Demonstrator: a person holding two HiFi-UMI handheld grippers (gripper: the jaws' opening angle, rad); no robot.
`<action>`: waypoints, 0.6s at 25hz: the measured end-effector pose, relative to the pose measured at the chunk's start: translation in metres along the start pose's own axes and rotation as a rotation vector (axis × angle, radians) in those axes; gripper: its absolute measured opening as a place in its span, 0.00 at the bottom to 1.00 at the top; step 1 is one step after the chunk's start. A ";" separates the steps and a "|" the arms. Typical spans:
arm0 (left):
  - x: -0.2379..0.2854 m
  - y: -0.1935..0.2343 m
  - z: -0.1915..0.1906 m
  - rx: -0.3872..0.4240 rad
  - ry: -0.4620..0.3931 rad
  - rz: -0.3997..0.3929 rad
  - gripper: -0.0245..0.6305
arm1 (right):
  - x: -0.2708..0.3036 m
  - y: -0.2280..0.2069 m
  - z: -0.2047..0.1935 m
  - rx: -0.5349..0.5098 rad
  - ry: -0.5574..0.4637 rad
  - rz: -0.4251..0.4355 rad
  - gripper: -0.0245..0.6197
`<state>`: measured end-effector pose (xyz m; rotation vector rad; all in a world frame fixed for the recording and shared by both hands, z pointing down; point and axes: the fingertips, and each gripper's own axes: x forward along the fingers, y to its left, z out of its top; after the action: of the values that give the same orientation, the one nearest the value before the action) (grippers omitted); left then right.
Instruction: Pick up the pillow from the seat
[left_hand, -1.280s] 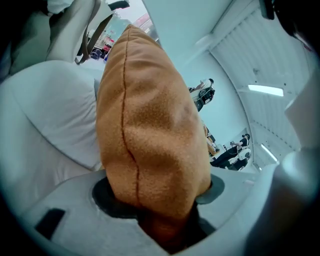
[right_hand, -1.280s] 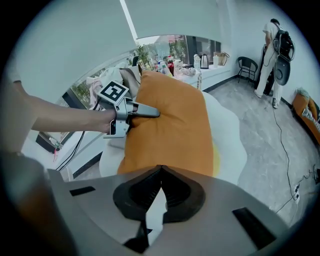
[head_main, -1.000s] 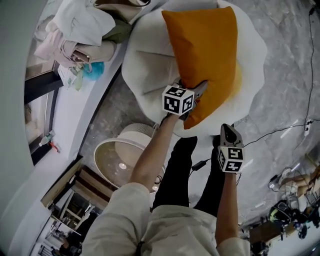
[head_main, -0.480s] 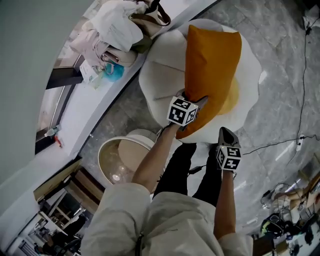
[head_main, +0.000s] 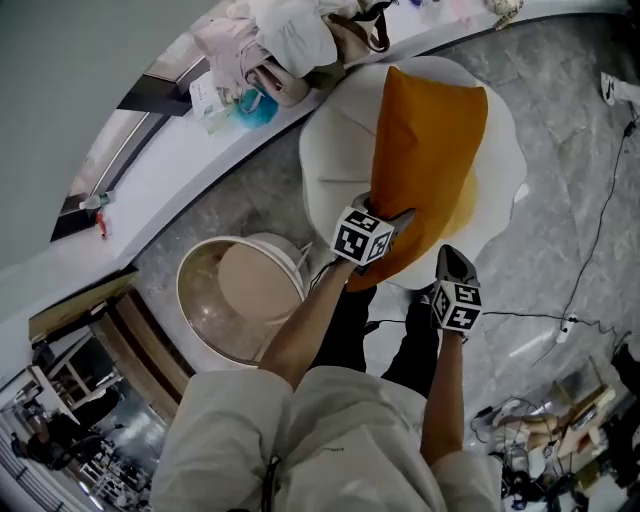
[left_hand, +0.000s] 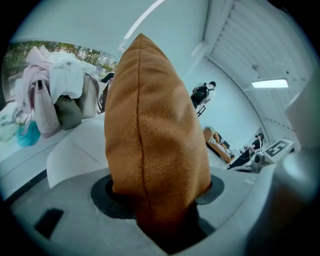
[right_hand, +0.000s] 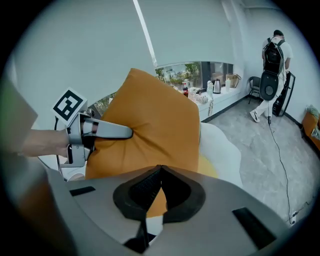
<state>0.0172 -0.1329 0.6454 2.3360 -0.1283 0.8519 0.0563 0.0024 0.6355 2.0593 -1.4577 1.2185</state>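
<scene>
The right gripper (head_main: 452, 258) is near the person's legs with its jaws closed together and nothing in them. The left gripper (head_main: 398, 216) is pinching the low corner of the soft orange square pillow (head_main: 425, 150), which stands up on its edge over the round white puffy seat (head_main: 330, 170). So the picking up looks almost done, and next the pillow needs to go up clear of the seat. A round pale tub (head_main: 183, 290) on the floor holds a flat tan round thing (head_main: 258, 283), and far back the pink bag (head_main: 235, 55) on the ledge has white clothes piled on it.
</scene>
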 end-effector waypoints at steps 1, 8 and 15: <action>-0.005 -0.001 -0.002 -0.026 -0.013 0.012 0.47 | 0.001 0.000 0.001 0.000 0.002 0.012 0.05; -0.035 -0.025 -0.010 -0.198 -0.100 0.138 0.47 | -0.014 0.013 0.010 -0.101 0.020 0.181 0.05; -0.048 -0.066 -0.011 -0.285 -0.239 0.257 0.47 | -0.054 -0.039 0.025 -0.241 0.025 0.314 0.05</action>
<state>-0.0071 -0.0799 0.5866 2.1677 -0.6219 0.6207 0.0965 0.0336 0.5855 1.6966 -1.8672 1.1067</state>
